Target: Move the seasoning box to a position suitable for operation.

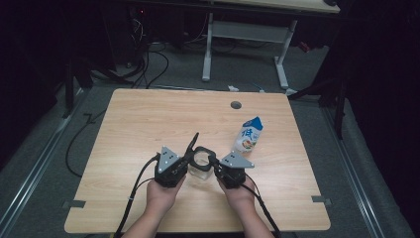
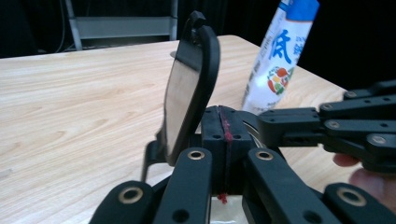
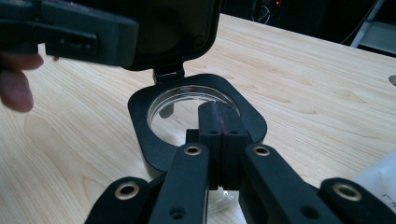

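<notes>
I find the black-rimmed container (image 1: 200,161) near the desk (image 1: 148,124) front with its hinged lid (image 2: 189,88) already raised, both left tongs (image 1: 187,159) and right tongs (image 1: 218,166) pinched shut at its rim, milk carton (image 1: 247,135) untouched beside

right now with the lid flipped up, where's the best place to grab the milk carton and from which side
Probably the carton's straight middle body, below the slanted blue top, with jaws across its flat faces. It stands upright, apart from the glass jar. Come in from the right side of the table, which looks bare, so the right gripper avoids the jar and its raised lid.
</notes>
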`<state>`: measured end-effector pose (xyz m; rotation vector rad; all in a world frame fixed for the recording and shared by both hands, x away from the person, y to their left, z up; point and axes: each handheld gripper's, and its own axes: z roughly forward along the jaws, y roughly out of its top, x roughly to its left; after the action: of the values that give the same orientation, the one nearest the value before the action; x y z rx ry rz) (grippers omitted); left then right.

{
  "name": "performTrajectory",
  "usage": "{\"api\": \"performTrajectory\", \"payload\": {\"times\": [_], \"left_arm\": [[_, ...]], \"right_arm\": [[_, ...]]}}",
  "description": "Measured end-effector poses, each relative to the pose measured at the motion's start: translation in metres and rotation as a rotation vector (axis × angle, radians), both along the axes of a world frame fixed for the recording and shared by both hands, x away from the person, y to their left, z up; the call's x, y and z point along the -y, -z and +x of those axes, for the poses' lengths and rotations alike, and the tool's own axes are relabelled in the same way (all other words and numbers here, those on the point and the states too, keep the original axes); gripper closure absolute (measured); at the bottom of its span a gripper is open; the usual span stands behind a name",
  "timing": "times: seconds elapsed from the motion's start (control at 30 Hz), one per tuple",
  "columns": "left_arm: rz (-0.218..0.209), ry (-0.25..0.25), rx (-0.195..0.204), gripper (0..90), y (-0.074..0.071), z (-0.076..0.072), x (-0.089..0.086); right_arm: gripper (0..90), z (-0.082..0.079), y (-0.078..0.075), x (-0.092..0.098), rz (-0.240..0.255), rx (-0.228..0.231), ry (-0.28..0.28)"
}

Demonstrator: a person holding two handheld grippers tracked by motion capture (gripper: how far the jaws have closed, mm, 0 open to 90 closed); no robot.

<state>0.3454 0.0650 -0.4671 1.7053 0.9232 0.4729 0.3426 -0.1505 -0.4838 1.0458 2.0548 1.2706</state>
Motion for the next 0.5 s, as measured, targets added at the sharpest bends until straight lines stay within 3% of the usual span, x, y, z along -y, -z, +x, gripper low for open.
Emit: {"api": "performTrajectory", "payload": {"times": [0.5], "left_arm": [[0.009,-0.048,0.000,89.9,0.0006,0.0107,-0.0080]], "right_arm": [[90.0,-0.0023,0.0023,-0.0003,0.005,0.007,-0.012]]}}
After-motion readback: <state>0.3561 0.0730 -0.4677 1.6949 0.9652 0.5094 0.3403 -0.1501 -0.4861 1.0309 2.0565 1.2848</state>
